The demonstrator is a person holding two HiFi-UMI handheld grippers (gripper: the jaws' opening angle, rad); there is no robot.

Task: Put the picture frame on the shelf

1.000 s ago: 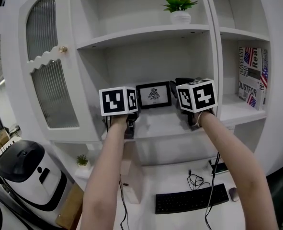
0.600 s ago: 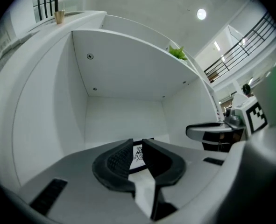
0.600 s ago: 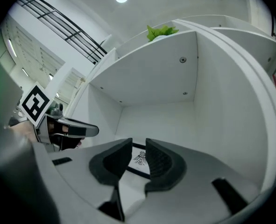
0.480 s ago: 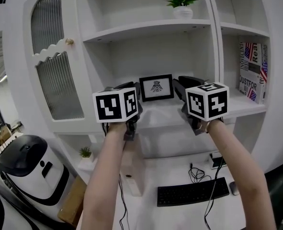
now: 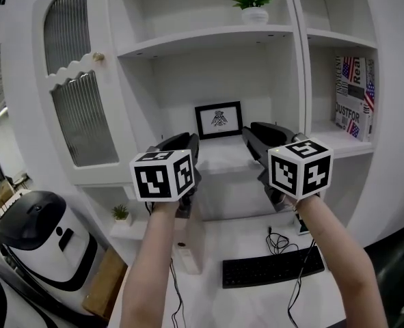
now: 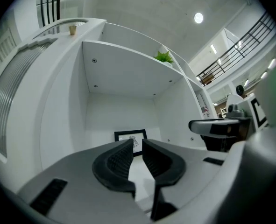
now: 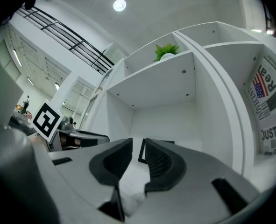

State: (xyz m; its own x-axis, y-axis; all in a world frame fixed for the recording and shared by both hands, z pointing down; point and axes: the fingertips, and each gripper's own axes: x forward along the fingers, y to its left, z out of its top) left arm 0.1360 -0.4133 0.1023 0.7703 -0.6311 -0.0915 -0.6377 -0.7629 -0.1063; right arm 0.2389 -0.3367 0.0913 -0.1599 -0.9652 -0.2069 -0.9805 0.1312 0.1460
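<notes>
The black picture frame (image 5: 219, 119) stands upright at the back of the middle shelf (image 5: 222, 157), free of both grippers. It also shows past the jaws in the left gripper view (image 6: 124, 135) and the right gripper view (image 7: 140, 154). My left gripper (image 5: 186, 141) hangs in front of the shelf edge, left of the frame. Its jaws stand a little apart with nothing between them (image 6: 137, 146). My right gripper (image 5: 256, 132) hangs to the frame's right, also short of it. Its jaws are closing with nothing between them (image 7: 138, 148).
A potted plant (image 5: 254, 7) sits on the shelf above. Books (image 5: 355, 100) stand in the right bay. A ribbed-glass cabinet door (image 5: 82, 115) is at the left. Below lie a keyboard (image 5: 273, 268), cables and a white-and-black machine (image 5: 37, 241).
Both grippers have drawn back from beside the frame towards me and sunk lower. The frame stays upright on the shelf.
</notes>
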